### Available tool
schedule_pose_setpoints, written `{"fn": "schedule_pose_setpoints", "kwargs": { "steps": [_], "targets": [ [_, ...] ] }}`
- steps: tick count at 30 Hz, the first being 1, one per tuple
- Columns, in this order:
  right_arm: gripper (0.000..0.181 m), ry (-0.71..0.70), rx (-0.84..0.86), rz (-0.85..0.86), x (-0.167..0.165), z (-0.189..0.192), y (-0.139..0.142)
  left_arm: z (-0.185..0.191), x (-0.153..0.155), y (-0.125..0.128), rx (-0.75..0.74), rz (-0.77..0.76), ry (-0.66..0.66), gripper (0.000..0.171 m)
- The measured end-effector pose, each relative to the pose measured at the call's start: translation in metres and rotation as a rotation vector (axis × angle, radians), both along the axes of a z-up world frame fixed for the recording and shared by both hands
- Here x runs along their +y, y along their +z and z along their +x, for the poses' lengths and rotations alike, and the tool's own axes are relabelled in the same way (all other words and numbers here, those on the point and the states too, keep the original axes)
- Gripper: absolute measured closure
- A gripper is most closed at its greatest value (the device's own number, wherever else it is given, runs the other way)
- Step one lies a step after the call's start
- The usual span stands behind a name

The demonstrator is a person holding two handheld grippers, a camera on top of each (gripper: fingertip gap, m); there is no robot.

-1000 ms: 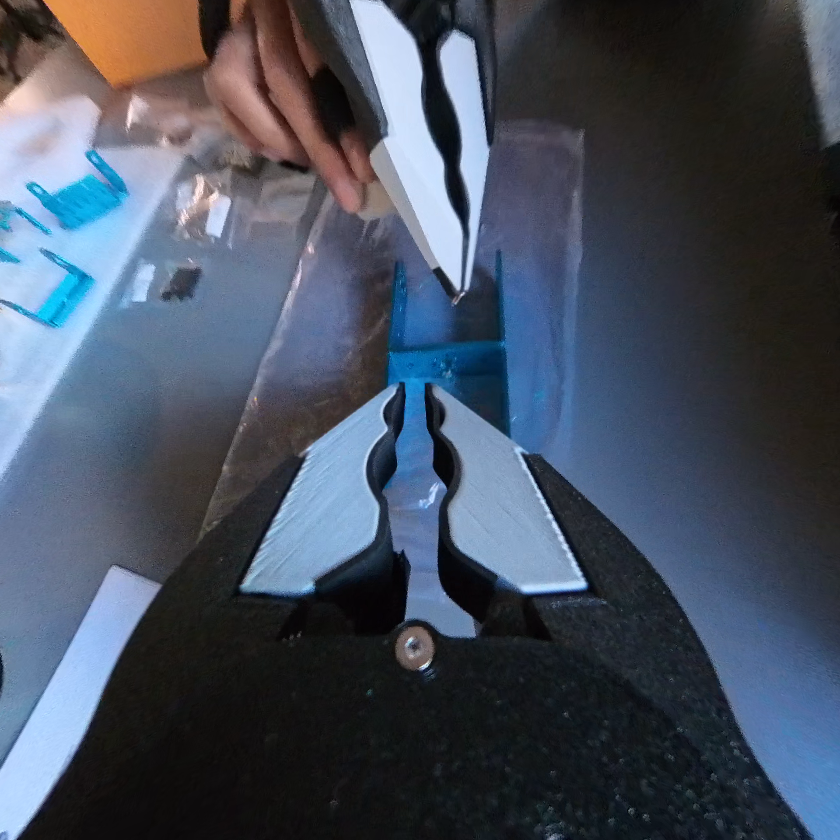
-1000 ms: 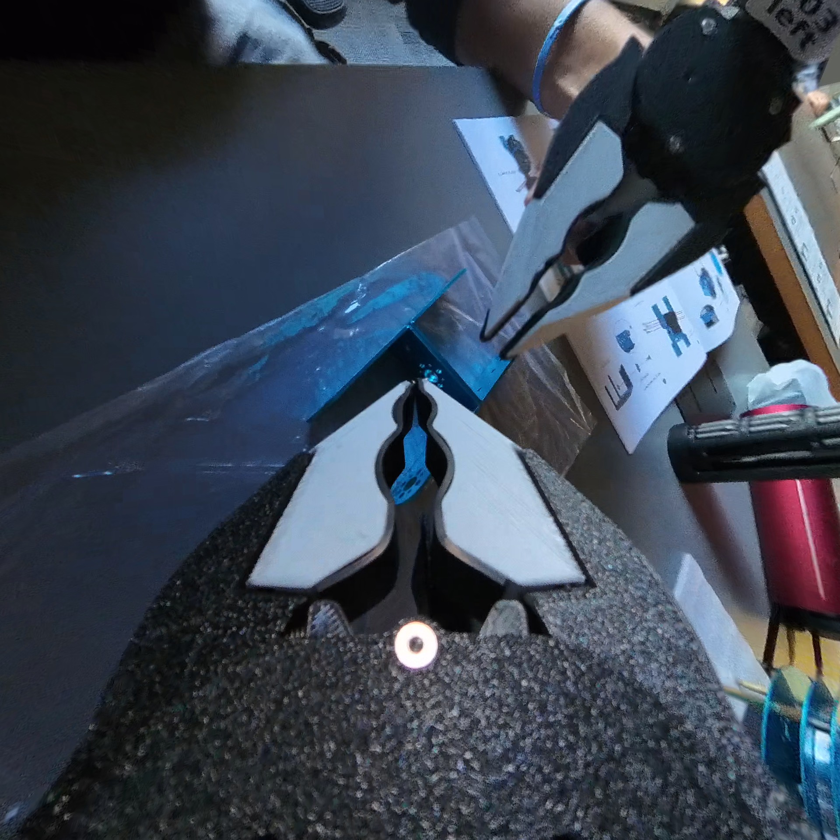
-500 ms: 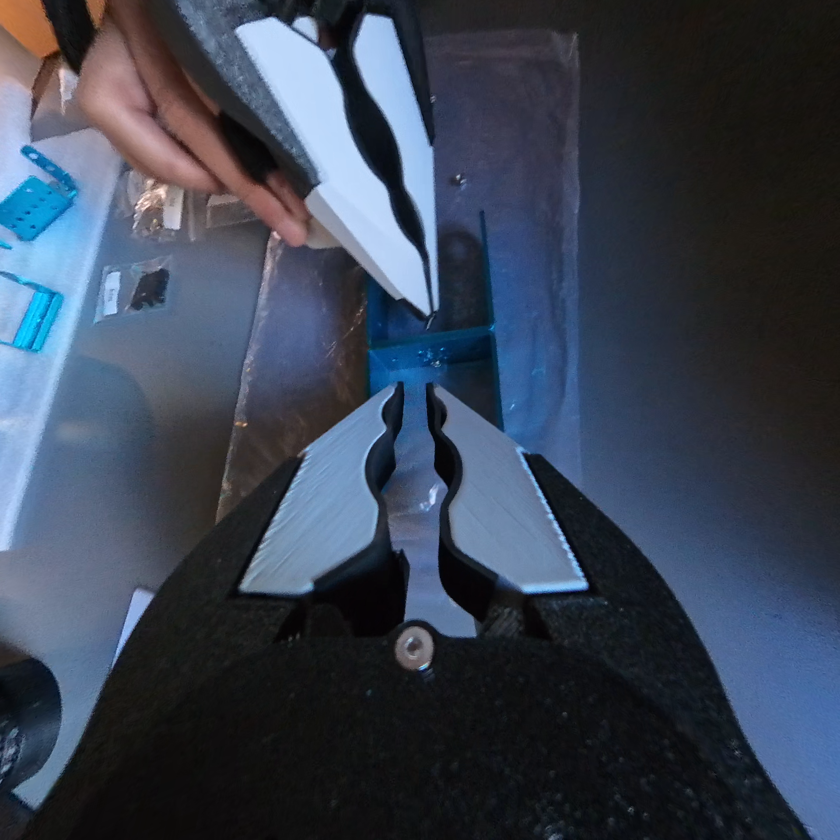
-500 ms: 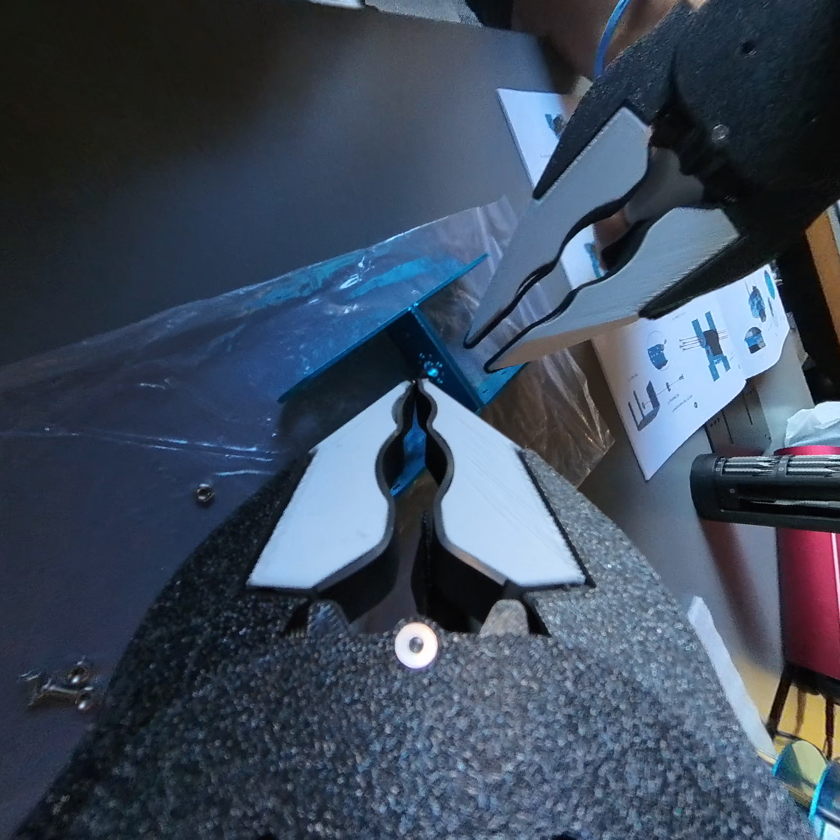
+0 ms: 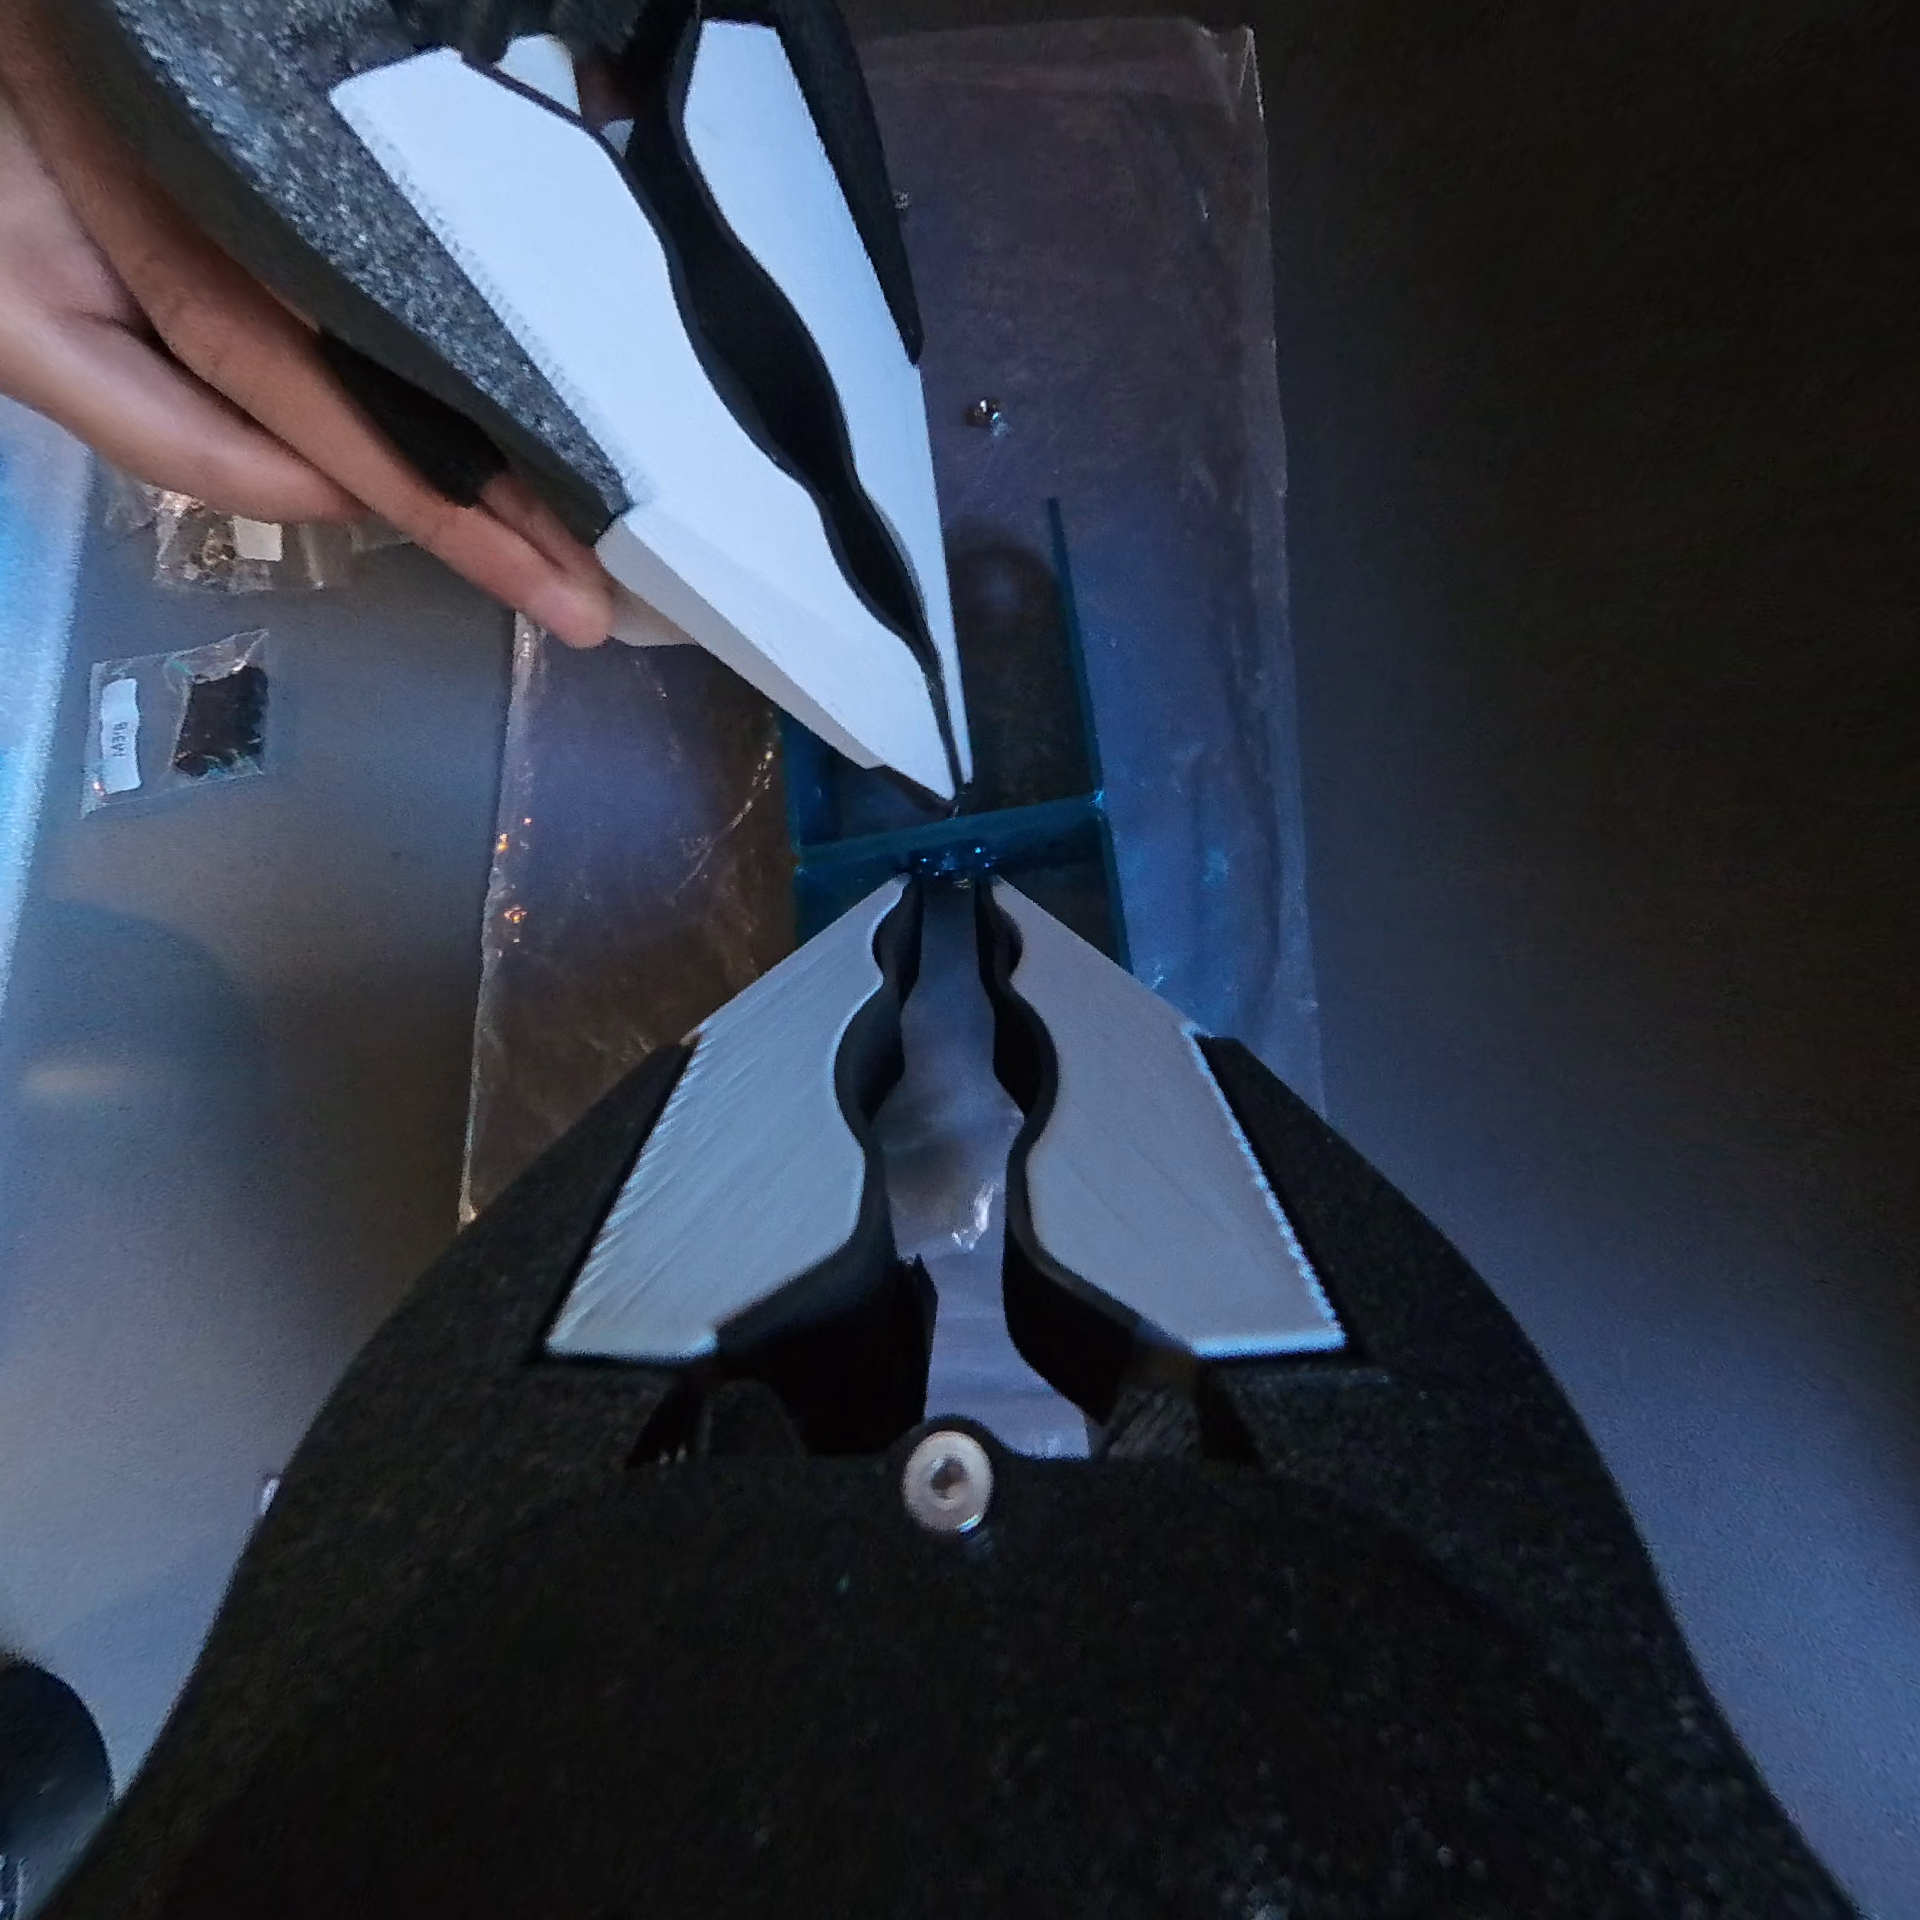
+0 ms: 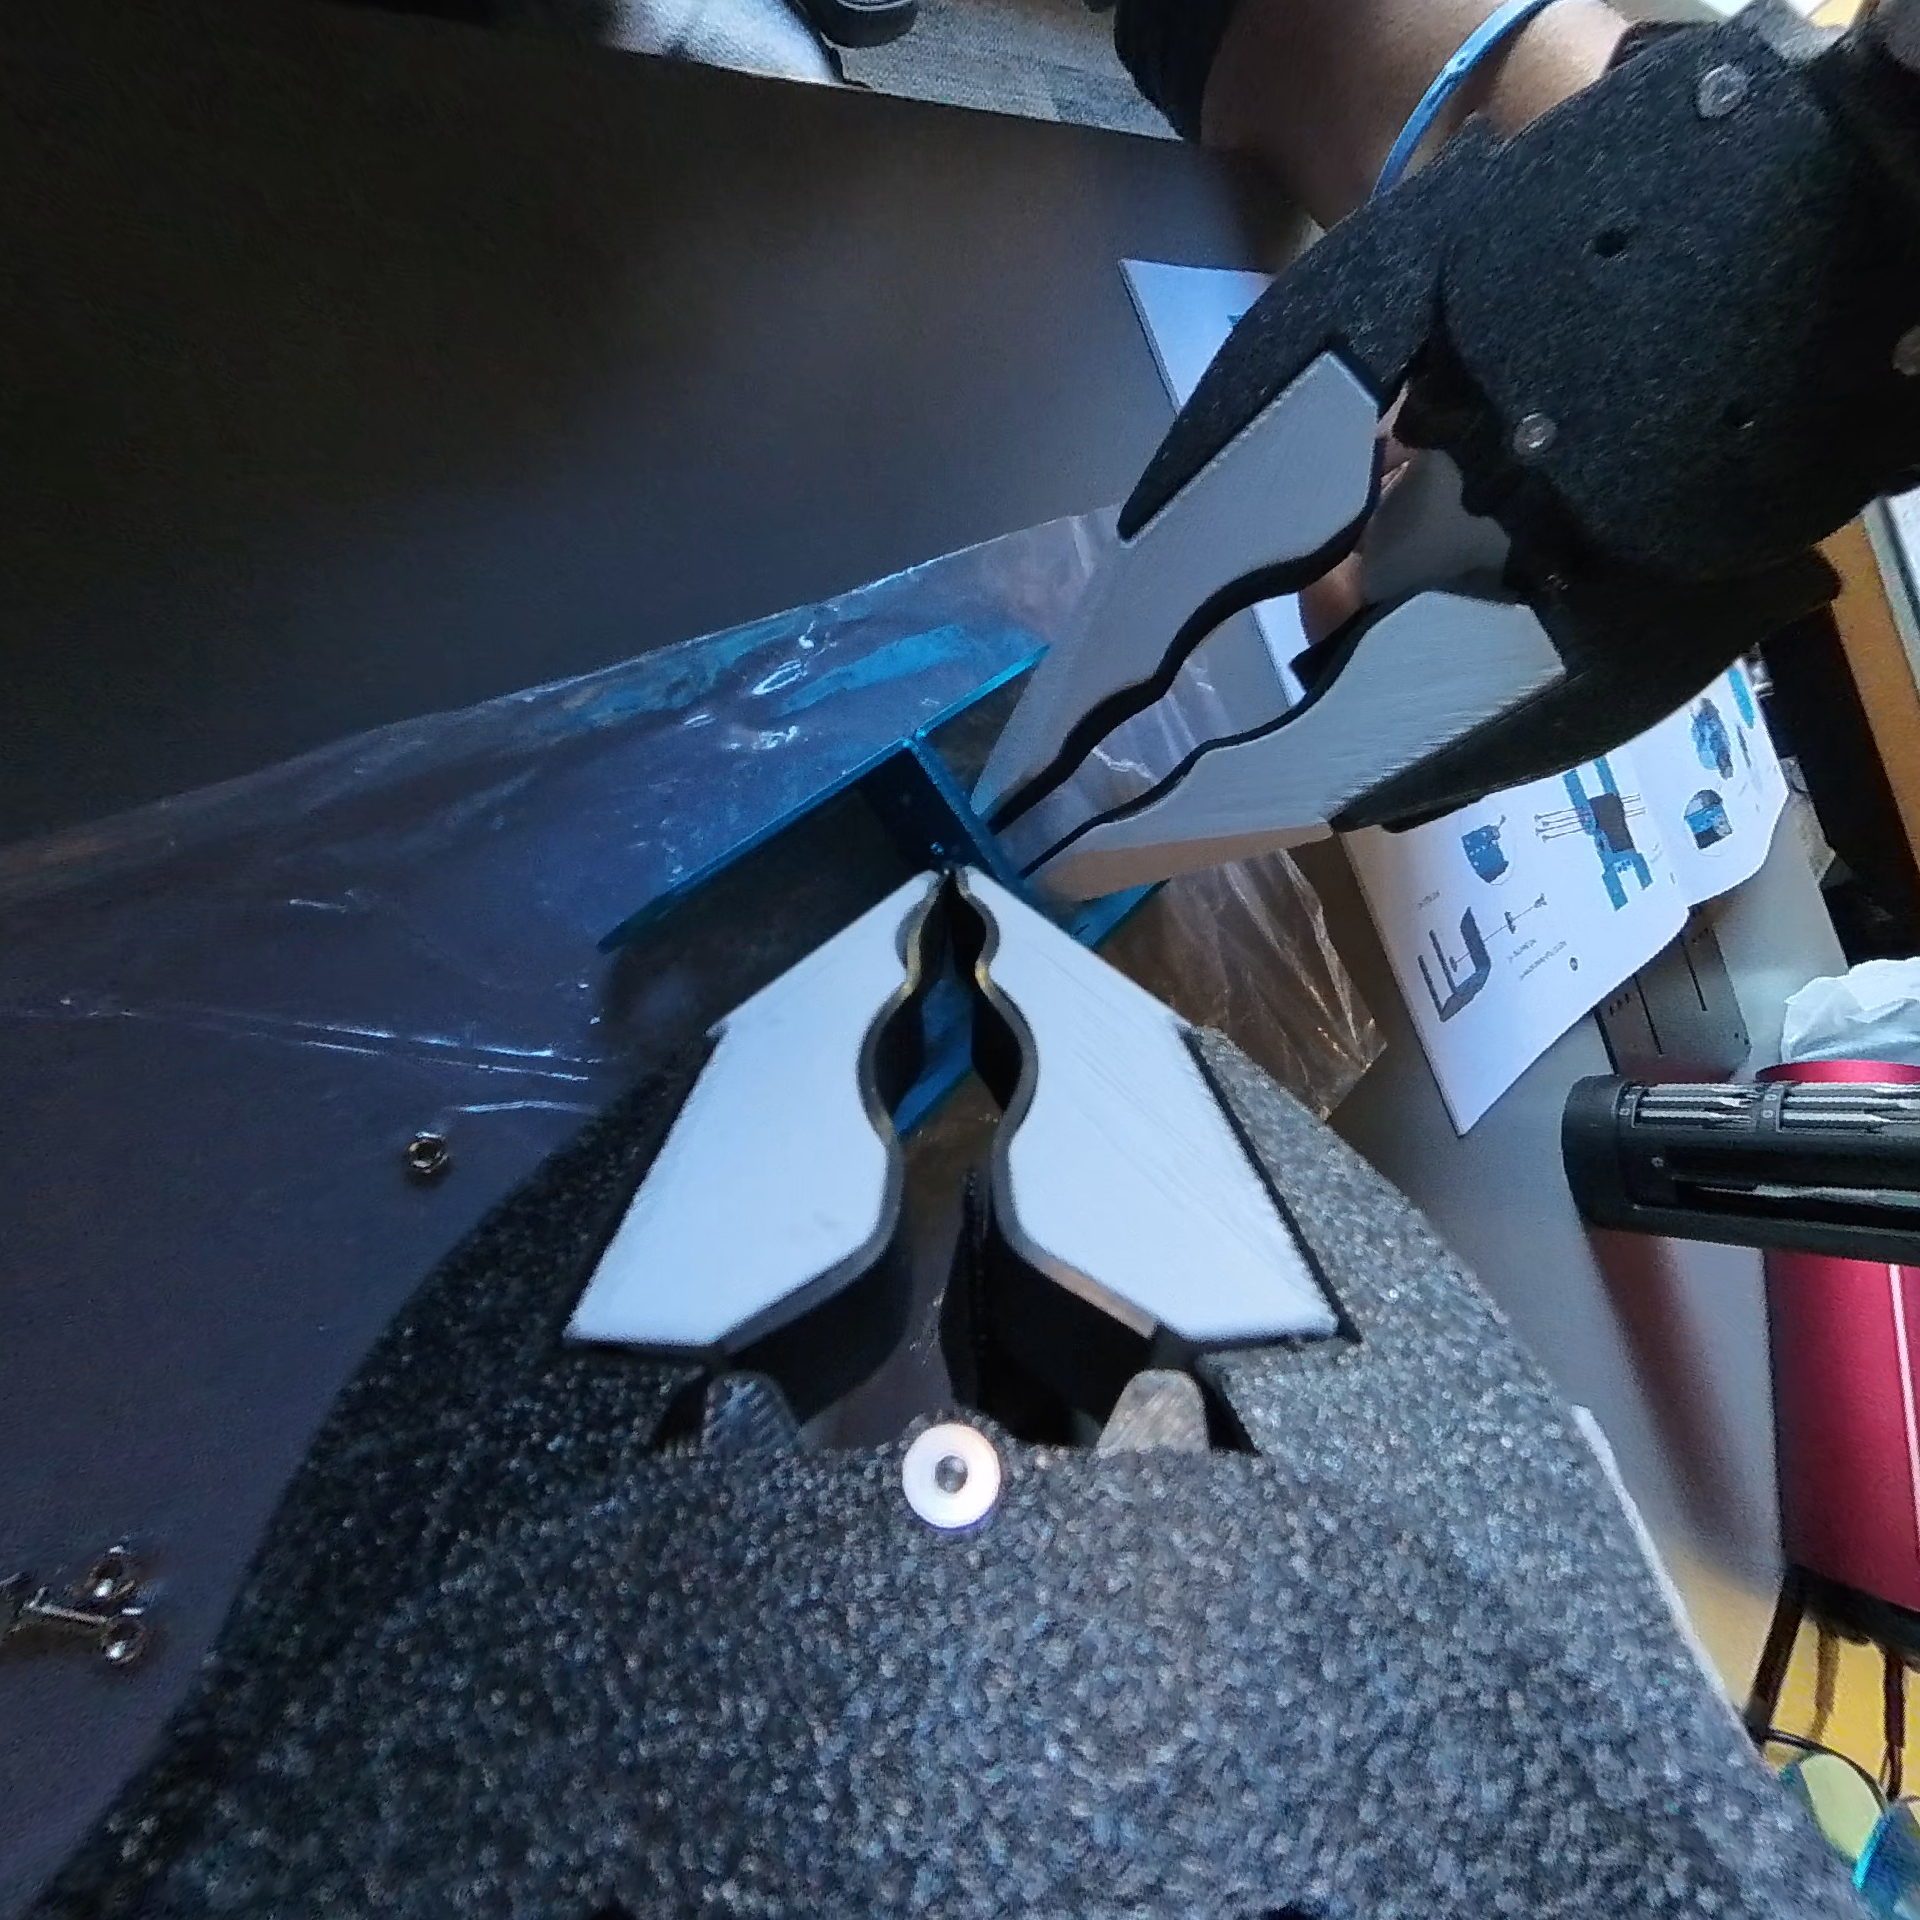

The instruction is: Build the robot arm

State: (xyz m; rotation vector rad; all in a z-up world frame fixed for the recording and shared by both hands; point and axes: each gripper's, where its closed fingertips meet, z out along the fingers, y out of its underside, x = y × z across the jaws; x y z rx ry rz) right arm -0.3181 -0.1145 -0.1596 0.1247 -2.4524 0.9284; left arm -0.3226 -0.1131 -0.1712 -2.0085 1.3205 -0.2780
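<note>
A blue metal bracket (image 5: pixel 1049 831) with two side walls and a crossbar lies on a clear plastic bag (image 5: pixel 1195 520) on the dark table. My left gripper (image 5: pixel 951 885) has its jaws a narrow gap apart and empty, with the tips against the near face of the crossbar. My right gripper (image 5: pixel 951 795) comes down from the upper left, shut on a small screw at the far side of the crossbar. In the right wrist view my right gripper (image 6: pixel 948 875) touches the bracket (image 6: pixel 831 800), and the left gripper (image 6: pixel 1023 847) meets it from the right.
A loose screw (image 5: pixel 982 414) lies on the bag. A small bag of black parts (image 5: pixel 177 727) lies at the left. A nut (image 6: pixel 424 1151) and several screws (image 6: pixel 94 1621) lie on the table. An instruction sheet (image 6: pixel 1558 894), a black tool handle (image 6: pixel 1745 1158) and a red cylinder (image 6: pixel 1849 1403) are at the right. Only a small space, under 4 cm, lies between the two pairs of fingers. My right tips are roughly 9 cm from the nut (image 6: pixel 424 1151).
My right gripper has come down with the screw to the bracket's crossbar. My left gripper has moved forward until its tips meet the crossbar. The jaw gaps look unchanged.
</note>
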Motion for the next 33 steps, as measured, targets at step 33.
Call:
{"fn": "schedule_pose_setpoints", "kwargs": {
  "steps": [33],
  "targets": [
    [0.181,-0.089,-0.018,0.056,0.002,0.008,0.003,0.000,0.002,-0.002,-0.007,0.037,0.024,0.164]
  ]
}}
